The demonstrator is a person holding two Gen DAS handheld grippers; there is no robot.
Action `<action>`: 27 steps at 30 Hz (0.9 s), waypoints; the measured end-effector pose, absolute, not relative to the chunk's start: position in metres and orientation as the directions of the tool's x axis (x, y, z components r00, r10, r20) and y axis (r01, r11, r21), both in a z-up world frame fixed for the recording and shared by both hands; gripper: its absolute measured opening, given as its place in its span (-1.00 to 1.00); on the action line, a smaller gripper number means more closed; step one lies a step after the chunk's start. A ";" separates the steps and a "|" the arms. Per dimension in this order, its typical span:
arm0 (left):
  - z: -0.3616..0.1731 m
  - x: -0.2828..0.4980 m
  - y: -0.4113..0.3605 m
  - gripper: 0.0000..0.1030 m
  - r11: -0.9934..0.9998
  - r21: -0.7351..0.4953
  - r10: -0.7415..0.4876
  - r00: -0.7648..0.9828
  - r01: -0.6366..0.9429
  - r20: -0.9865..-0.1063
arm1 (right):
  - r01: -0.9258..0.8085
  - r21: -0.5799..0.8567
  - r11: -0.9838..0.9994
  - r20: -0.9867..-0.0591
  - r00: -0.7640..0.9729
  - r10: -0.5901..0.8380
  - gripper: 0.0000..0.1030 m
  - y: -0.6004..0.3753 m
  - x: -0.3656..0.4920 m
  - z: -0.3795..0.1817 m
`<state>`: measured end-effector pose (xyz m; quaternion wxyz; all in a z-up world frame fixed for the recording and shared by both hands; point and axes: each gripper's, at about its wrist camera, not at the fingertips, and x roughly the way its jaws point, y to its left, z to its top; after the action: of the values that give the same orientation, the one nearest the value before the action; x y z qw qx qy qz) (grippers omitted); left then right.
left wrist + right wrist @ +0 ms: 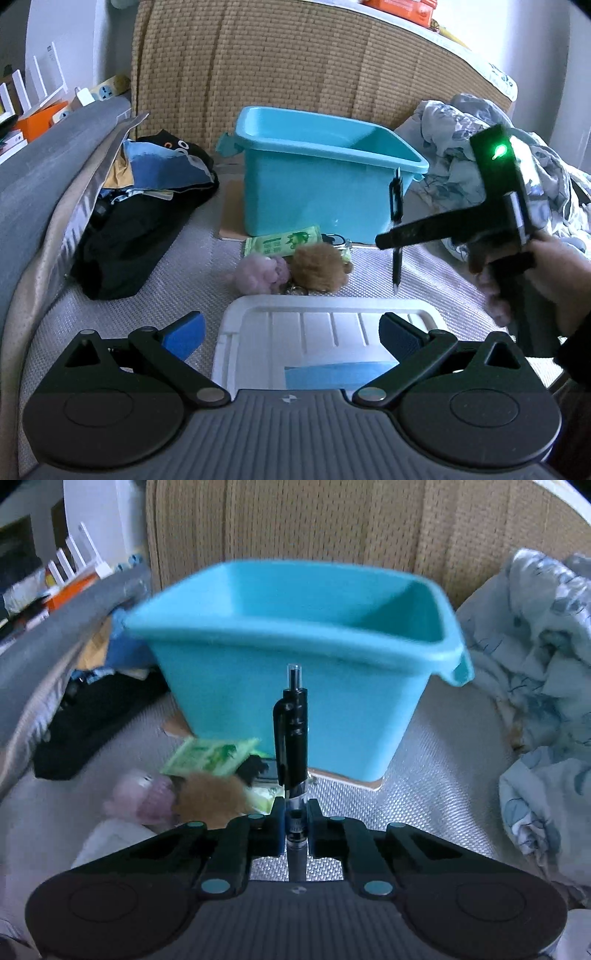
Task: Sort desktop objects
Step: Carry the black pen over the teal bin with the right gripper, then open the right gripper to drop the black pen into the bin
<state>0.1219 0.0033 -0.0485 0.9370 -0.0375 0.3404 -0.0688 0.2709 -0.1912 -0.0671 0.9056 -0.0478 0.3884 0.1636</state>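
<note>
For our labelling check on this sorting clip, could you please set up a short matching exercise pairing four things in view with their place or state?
Column one:
1. pen
2. turquoise bin
3. white tray
4. brown fluffy toy

Column two:
A. lies on the mat between the bin and the tray
B. directly ahead of the open left gripper
C. clamped upright in the right gripper
D. stands at the back, in front of the woven mat

Pairs: 1-C, 2-D, 3-B, 4-A
</note>
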 end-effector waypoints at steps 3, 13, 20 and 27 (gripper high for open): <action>-0.046 0.122 -0.001 1.00 0.987 -0.112 -0.158 0.761 0.112 -0.629 | -0.339 0.026 0.940 -0.708 0.658 0.257 -0.76 -0.190 0.265 -0.058; -0.040 0.124 -0.025 1.00 0.985 -0.063 -0.167 0.769 0.163 -0.618 | -0.341 0.047 0.939 -0.687 0.672 0.278 -0.76 -0.198 0.251 -0.033; -0.038 0.121 -0.035 1.00 0.979 -0.005 -0.163 0.772 0.202 -0.614 | -0.345 0.059 0.937 -0.660 0.690 0.296 -0.76 -0.198 0.244 -0.013; -0.034 0.125 -0.023 1.00 0.984 -0.055 -0.168 0.771 0.170 -0.614 | -0.337 0.043 0.940 -0.413 0.851 0.324 -0.75 -0.178 0.272 0.095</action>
<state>0.1248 -0.0226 -0.0339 0.9411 0.0019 0.3259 -0.0898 0.2723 -0.1783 0.0945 0.9619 -0.0157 0.2121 0.1718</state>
